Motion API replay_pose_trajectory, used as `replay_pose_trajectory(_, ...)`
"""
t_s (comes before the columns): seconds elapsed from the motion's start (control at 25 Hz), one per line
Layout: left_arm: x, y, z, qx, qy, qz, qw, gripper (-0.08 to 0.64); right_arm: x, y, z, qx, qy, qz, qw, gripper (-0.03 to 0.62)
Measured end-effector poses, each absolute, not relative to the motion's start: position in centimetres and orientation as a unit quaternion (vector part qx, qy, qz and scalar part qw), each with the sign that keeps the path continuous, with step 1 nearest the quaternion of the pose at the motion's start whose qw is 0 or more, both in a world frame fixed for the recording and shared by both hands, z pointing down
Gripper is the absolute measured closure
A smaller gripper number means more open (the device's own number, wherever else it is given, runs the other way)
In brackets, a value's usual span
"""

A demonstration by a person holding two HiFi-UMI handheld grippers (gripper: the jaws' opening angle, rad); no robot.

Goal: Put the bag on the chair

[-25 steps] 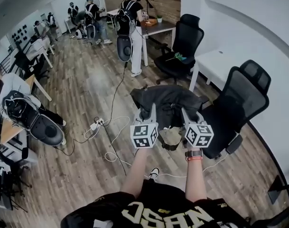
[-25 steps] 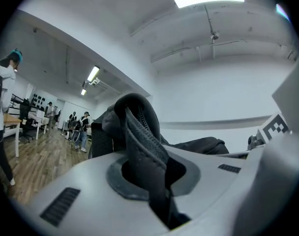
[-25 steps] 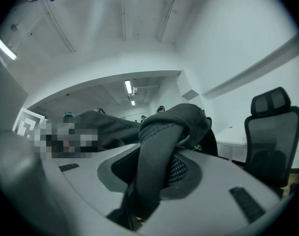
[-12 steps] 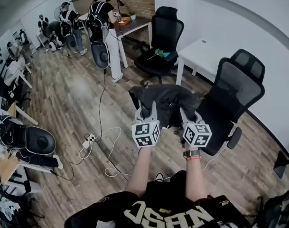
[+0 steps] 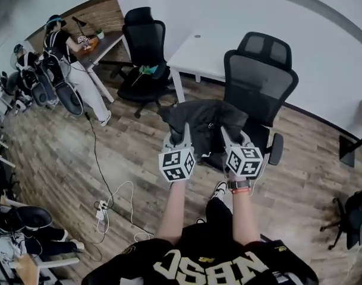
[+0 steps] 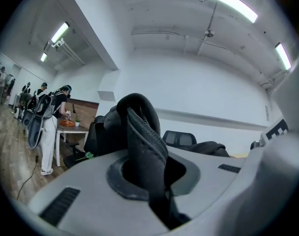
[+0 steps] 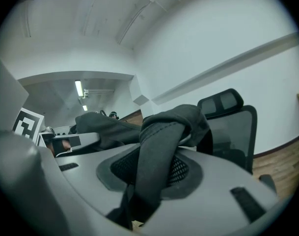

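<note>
Head view: I hold my 2 hand-held grippers raised side by side ahead of me, marker cubes toward the camera and jaws pointing away.

My left hand-held gripper [image 5: 182,136] has its jaws pressed nearly together on a fold of the bag [image 5: 205,117]. The left gripper view shows a dark zippered edge of fabric pinched in the pads and standing up out of them. My right hand-held gripper [image 5: 229,136] is likewise clamped on the bag, its jaws a little wider apart than the left pair. The right gripper view shows a thicker grey-black fold rising from between the pads and bending over to the right.

The bag, dark and slumped, lies just beyond both pairs of jaws. It spans the gap between the 2 hand-held grippers and reaches a little past each.

Directly beyond and below the bag stands the chair [image 5: 261,82], black, with a mesh back and headrest. Its backrest rises beyond my right hand-held gripper, and 1 armrest [image 5: 276,149] shows to the right of that gripper. The bag covers most of the seat from this angle; I cannot tell whether it touches the seat or hangs over it.

Farther beyond both hand-held grippers is a white counter [image 5: 198,49]. Beyond and left of my left hand-held gripper stands a 2nd black chair [image 5: 144,37] with a small green item [image 5: 147,70] on its seat. Far to the left, a person [image 5: 59,43] stands by a wooden-topped counter [image 5: 103,40]. A power strip [image 5: 101,209] with cables lies on the wooden floor [image 5: 62,153], below and left of my left hand-held gripper.
</note>
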State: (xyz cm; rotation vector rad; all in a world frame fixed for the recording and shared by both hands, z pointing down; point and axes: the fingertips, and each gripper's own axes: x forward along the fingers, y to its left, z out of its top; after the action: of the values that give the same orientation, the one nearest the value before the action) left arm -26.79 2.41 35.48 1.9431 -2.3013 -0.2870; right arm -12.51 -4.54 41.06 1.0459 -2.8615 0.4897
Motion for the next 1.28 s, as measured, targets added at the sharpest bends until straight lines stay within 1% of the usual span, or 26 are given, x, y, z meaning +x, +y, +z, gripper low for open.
replay_pose_trajectory(0.16,-23.9,-4.8,35.5,0.681,-0.726,-0.072,0.053,0.518,-9.5,-11.3,41.5,0.370,-0.913,0.171,0.012,0.466)
replay_pose_trajectory(0.44,-21.3,-15.8,34.4,0.719,-0.690,-0.065,0.054,0.517,-6.4,-20.9,40.4,0.417,-0.893,0.170,-0.003,0.465)
replay_pose_trajectory(0.68,-17.8,-23.2,35.8,0.738,-0.668,-0.057,0.075,0.517,-2.6,-27.0,41.5,0.445,-0.874,0.194,-0.003,0.465)
replay_pose_trajectory(0.84,-16.5,-26.5,37.6,0.752,-0.651,-0.041,0.093,0.517,-0.8,-30.3,43.1,0.449,-0.861,0.238,-0.022,0.460)
replay_pose_trajectory(1.12,-14.8,-30.6,41.5,0.767,-0.626,-0.015,0.138,0.515,1.0,-32.4,46.2,0.485,-0.836,0.254,0.025,0.457)
replay_pose_trajectory(1.28,-13.9,-32.4,45.0,0.771,-0.614,0.008,0.166,0.515,1.7,-33.3,49.6,0.496,-0.823,0.270,0.055,0.457)
